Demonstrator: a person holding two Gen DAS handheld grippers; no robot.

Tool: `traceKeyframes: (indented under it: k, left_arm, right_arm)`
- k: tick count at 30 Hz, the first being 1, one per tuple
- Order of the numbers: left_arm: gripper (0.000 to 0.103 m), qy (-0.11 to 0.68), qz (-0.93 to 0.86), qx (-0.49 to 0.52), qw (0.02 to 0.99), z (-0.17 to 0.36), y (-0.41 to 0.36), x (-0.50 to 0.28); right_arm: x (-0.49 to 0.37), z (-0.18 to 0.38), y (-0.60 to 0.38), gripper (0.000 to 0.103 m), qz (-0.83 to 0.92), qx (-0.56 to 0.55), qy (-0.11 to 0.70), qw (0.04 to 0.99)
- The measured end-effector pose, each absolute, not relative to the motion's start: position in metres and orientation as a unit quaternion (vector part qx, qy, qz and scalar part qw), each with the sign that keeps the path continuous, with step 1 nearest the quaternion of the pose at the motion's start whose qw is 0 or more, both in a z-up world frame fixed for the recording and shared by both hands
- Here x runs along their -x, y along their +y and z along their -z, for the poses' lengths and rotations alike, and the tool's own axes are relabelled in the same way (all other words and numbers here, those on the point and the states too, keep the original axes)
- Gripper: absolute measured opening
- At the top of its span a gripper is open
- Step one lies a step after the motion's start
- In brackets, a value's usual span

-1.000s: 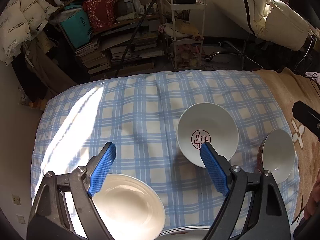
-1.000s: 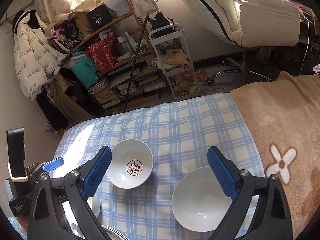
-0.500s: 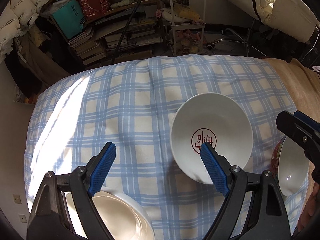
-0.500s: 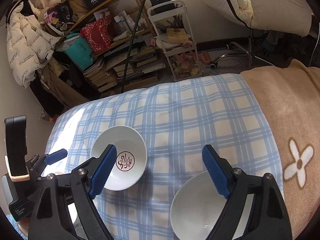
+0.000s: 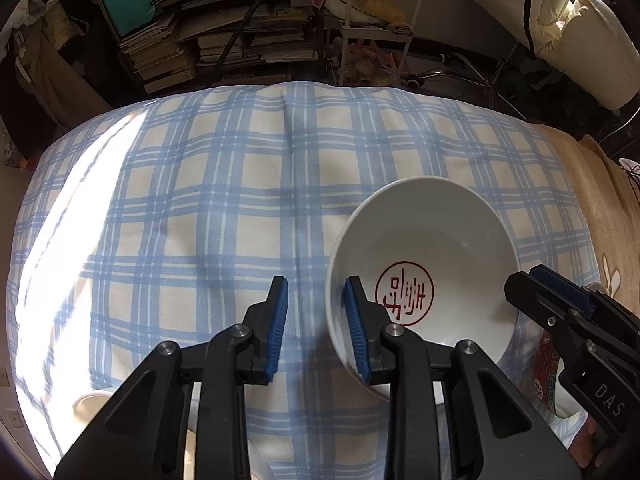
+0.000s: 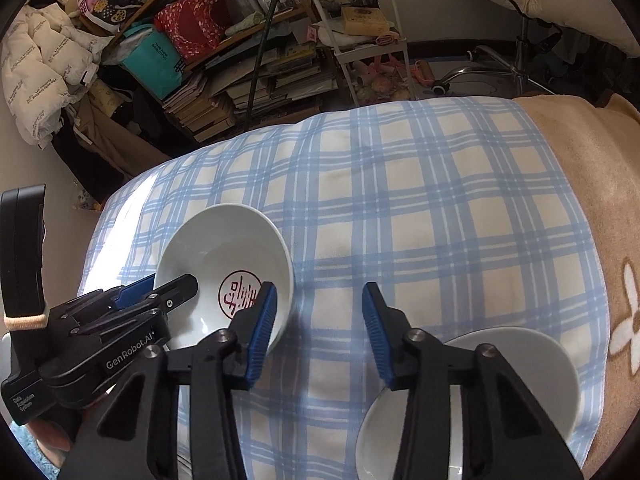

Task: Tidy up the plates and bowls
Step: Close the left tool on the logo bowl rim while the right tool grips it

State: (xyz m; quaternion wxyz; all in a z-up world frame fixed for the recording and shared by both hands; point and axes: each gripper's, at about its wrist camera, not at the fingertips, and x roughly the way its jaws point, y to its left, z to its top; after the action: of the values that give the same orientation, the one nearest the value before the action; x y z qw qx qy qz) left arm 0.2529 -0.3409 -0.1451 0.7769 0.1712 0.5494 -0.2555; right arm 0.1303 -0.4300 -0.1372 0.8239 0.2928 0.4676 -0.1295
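Left gripper (image 5: 316, 316) jaws closing, straddling the near-left rim of the stamped bowl (image 5: 432, 248): one pad inside, one outside, not yet pinching as far as I can tell. Right gripper (image 6: 318, 332) also closing, only checked bedspread (image 6: 400, 200) between its pads; plain bowl (image 6: 532, 364) sits just below-right of it. Advice: seat left pads deep on the rim before lifting, keep bowl level; right should shift over the plain bowl's rim first.
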Motion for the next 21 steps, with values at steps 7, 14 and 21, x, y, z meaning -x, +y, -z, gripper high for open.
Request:
traceKeyframes:
  k: [7,14,21]
  left_arm:
    - [0.009,0.534,0.281,-0.197,0.773,0.141,-0.350,-0.239]
    - [0.010,0.544,0.285,-0.189,0.766,0.134,-0.341,-0.234]
    - [0.010,0.539,0.287,-0.189,0.769,0.117,-0.325,-0.223]
  right_arm:
    - [-0.136,0.146,-0.417,0.012,0.105,-0.302,0.480,0.817]
    - [-0.128,0.132,-0.407,0.010,0.128,-0.283,0.465,0.829]
    - [-0.116,0.115,-0.397,0.010,0.124,-0.285,0.450,0.837]
